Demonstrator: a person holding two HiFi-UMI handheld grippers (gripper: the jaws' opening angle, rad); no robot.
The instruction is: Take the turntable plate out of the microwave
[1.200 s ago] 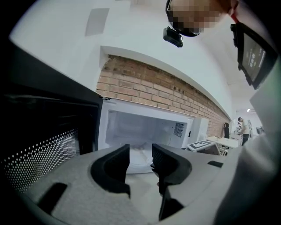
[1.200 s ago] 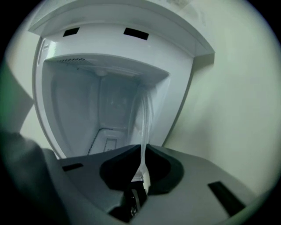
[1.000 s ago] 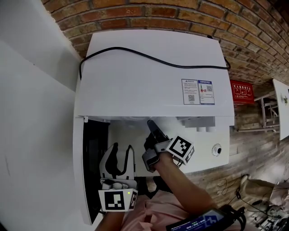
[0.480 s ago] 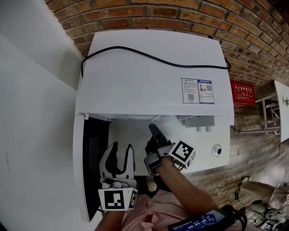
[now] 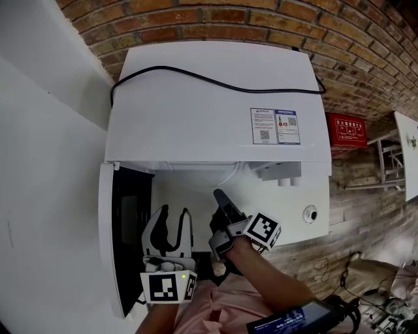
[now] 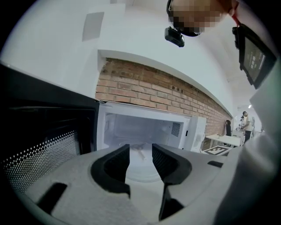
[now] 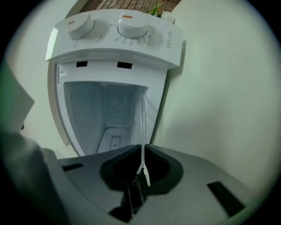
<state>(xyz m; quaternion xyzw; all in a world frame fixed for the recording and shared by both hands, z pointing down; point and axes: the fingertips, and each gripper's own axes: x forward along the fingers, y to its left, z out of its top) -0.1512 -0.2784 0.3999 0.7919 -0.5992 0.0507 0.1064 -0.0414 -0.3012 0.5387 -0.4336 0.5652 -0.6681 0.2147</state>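
A white box-shaped microwave [image 5: 209, 117] stood against a red brick wall [image 5: 228, 19]. Its door [image 5: 108, 248] was swung open at its left side, and a black power cord [image 5: 215, 81] lay in a curve across its top. The round clear glass turntable plate [image 6: 140, 166] sat low in the open cavity, reaching to the cavity's front edge. The right gripper [image 5: 219, 196] reached in at the mouth of the cavity, on the control-panel side. Its tongs were clamped on the plate's rim, and in the right gripper view the thin glass edge ran straight out from between the pads. That view also showed two round white knobs [image 7: 80, 25] on the control panel. The left gripper [image 5: 175, 212] hung just in front of the opening, on the door side, with its tongs apart and nothing between them. Through the gap between them the plate showed inside the cavity. The two grippers were near each other, not touching.
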